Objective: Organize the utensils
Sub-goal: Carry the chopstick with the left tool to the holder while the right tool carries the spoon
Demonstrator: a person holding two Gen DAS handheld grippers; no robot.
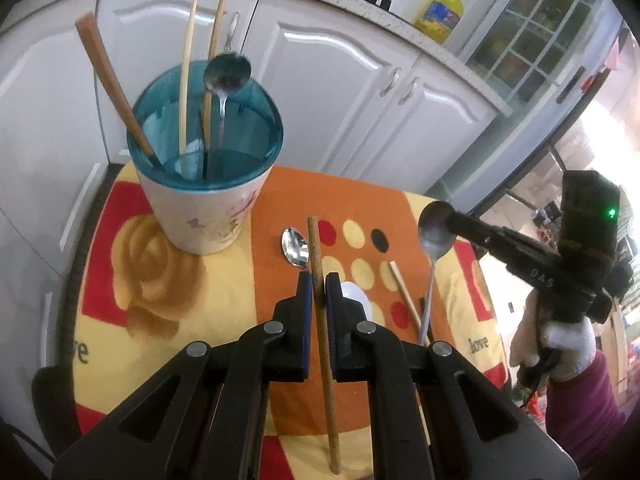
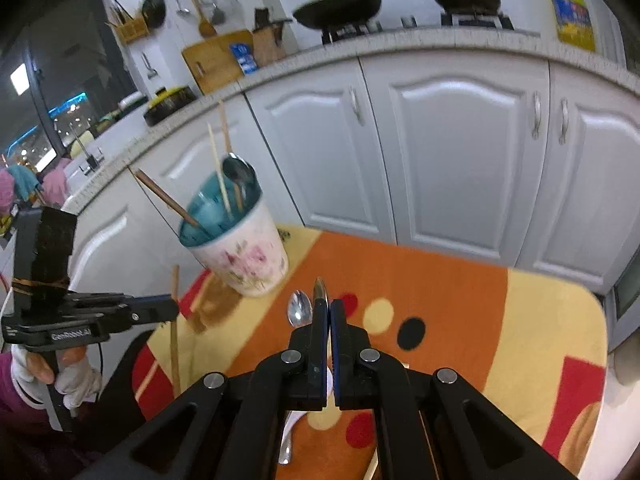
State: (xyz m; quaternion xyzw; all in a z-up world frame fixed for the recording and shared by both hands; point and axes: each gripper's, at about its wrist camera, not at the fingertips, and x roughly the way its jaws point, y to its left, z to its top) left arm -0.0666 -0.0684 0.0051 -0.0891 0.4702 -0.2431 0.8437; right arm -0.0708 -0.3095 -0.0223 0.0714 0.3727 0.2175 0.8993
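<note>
A white utensil holder with a teal rim stands at the back left of the table; it shows in the right wrist view too. It holds several chopsticks and a metal spoon. My left gripper is shut on a brown chopstick and holds it above the table. My right gripper is shut on a metal spoon, held upright in the air at the right of the left wrist view. Another metal spoon lies on the cloth.
The table wears an orange, yellow and red cloth. A white spoon and a loose chopstick lie on it. White kitchen cabinets stand behind, with a stove and pots on the counter.
</note>
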